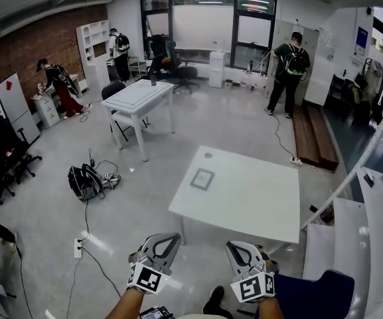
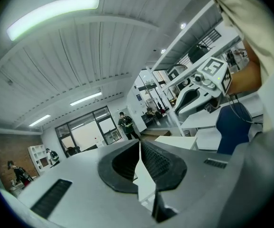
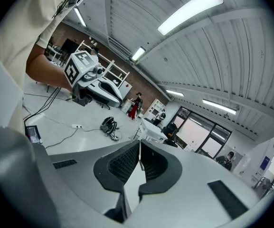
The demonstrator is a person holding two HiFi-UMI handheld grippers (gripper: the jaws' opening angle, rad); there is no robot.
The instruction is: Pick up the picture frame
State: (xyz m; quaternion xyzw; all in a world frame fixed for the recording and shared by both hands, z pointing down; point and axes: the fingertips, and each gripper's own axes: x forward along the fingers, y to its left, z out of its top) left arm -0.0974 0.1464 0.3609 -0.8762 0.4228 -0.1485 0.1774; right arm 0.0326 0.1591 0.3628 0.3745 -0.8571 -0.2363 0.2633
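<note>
On table (image 1: pixel 257 201), picture frame (image 1: pixel 202 179) (head view only), left gripper (image 1: pixel 159 239) and right gripper (image 1: pixel 241 246) closed.

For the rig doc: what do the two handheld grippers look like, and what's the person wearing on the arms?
The left gripper and right gripper are alike: light grey moulded shells with rounded jaws lined by black ribbed pads. Each carries a white cube with black square markers at the hand end. No cables show on them. The person wears a pale cream short-sleeved top.
</note>
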